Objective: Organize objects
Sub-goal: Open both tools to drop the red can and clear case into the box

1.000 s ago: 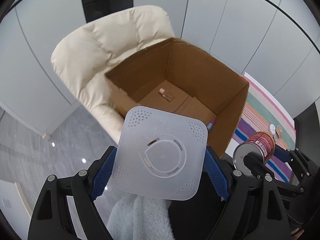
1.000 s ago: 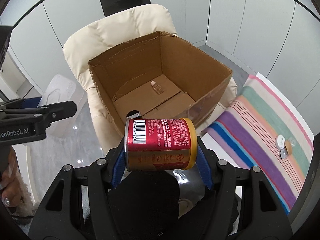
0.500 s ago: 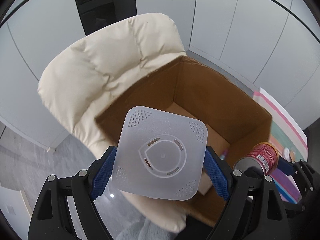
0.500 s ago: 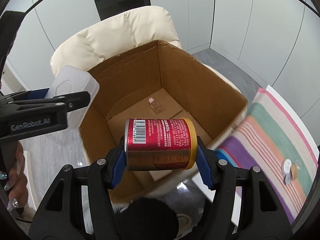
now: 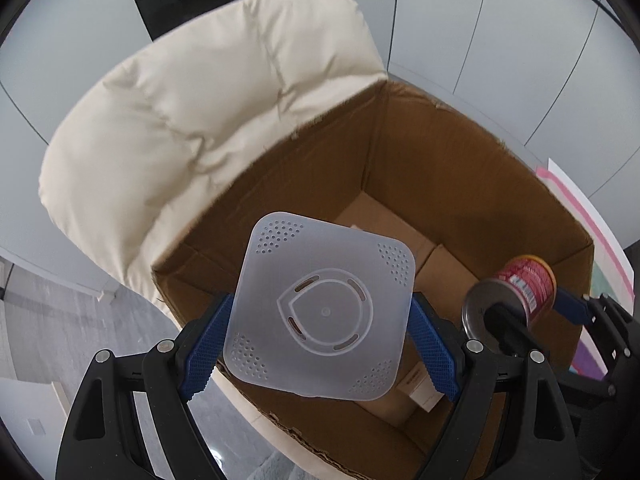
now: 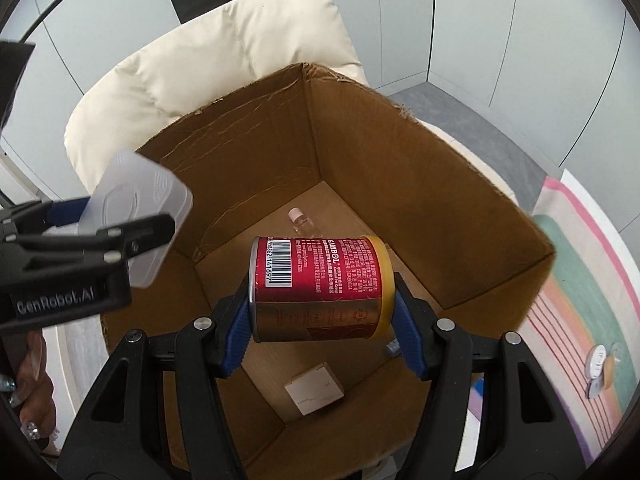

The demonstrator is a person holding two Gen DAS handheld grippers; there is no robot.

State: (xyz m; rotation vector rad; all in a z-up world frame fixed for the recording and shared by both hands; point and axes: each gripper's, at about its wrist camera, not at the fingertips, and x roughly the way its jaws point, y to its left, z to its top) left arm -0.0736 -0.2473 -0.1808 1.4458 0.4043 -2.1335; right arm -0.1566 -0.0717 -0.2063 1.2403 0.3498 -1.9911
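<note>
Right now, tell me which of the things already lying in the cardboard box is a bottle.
The small clear bottle with a pink cap, lying on its side near the box's far corner. The other item, a pale flat carton, lies nearer the fingers.

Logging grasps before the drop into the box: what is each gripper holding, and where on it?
The left gripper clamps a translucent white square lid by two opposite edges. The right gripper clamps a red can, lying sideways, by its two ends.

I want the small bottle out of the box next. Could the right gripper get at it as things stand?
Probably not yet. The right gripper is shut on the red can, so its jaws are full. The small bottle lies uncovered on the cardboard box floor, with the box open above.
</note>
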